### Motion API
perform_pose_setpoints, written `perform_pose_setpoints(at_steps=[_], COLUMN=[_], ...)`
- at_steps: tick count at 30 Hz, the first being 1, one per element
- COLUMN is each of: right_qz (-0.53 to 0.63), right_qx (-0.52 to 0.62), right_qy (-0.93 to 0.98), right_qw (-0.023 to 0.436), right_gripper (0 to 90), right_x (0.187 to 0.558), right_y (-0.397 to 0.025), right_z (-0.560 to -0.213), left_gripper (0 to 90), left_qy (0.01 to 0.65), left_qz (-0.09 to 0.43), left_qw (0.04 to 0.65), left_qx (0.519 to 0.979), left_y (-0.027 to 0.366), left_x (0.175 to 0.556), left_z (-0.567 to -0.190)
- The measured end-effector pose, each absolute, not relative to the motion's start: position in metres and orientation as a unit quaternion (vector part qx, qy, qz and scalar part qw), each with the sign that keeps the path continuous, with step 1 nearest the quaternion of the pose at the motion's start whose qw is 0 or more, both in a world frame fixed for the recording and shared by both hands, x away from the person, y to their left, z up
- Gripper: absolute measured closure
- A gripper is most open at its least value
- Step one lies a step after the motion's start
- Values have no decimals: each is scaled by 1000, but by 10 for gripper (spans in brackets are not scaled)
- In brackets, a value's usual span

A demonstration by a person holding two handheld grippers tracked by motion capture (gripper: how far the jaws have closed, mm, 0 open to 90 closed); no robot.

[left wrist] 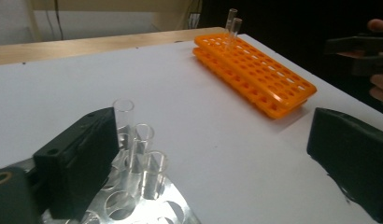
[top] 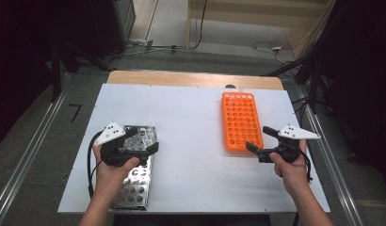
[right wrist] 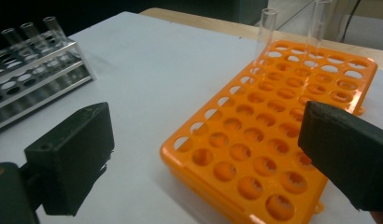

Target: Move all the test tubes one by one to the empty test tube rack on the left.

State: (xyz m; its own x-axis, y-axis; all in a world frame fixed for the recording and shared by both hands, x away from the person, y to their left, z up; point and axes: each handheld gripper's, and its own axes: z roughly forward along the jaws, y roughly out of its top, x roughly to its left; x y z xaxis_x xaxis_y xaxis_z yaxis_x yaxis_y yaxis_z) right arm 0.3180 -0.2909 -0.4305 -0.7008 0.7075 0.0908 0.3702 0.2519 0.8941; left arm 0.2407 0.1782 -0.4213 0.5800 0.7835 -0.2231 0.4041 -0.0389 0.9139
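Orange rack [top: 241,121], silvery metal rack [top: 137,175], black tongs [top: 262,141].

Metal rack [top: 137,176]: perforated, shiny, lies lengthwise at the table's near left; three clear glass tubes [left wrist: 142,154] stand upright at its far end. Orange plastic rack [top: 241,120]: flat, many round holes, at far right, holding two upright tubes [right wrist: 266,35].

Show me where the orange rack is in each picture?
High view: the orange rack lies right of centre on the white table.
Left gripper view: upper right, across the table.
Right gripper view: centre and right, close to the jaws.
Shared landmark: two clear tubes standing at its far end.
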Motion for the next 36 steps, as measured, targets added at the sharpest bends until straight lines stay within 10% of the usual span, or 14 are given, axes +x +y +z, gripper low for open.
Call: perform_pose_setpoints(at_steps=[12, 36], right_qz=[488, 426], right_qx=[376, 427], right_qy=[767, 786], right_qw=[178, 136], right_gripper=[50, 520], right_x=[379, 454], right_y=[-279, -224], right_z=[-424, -450], left_gripper=[0, 0], left_qy=[420, 417], left_qz=[168, 163], left_qw=[553, 559], left_qx=[700, 698], left_y=[177, 179], left_x=[240, 238], left_z=[-421, -420])
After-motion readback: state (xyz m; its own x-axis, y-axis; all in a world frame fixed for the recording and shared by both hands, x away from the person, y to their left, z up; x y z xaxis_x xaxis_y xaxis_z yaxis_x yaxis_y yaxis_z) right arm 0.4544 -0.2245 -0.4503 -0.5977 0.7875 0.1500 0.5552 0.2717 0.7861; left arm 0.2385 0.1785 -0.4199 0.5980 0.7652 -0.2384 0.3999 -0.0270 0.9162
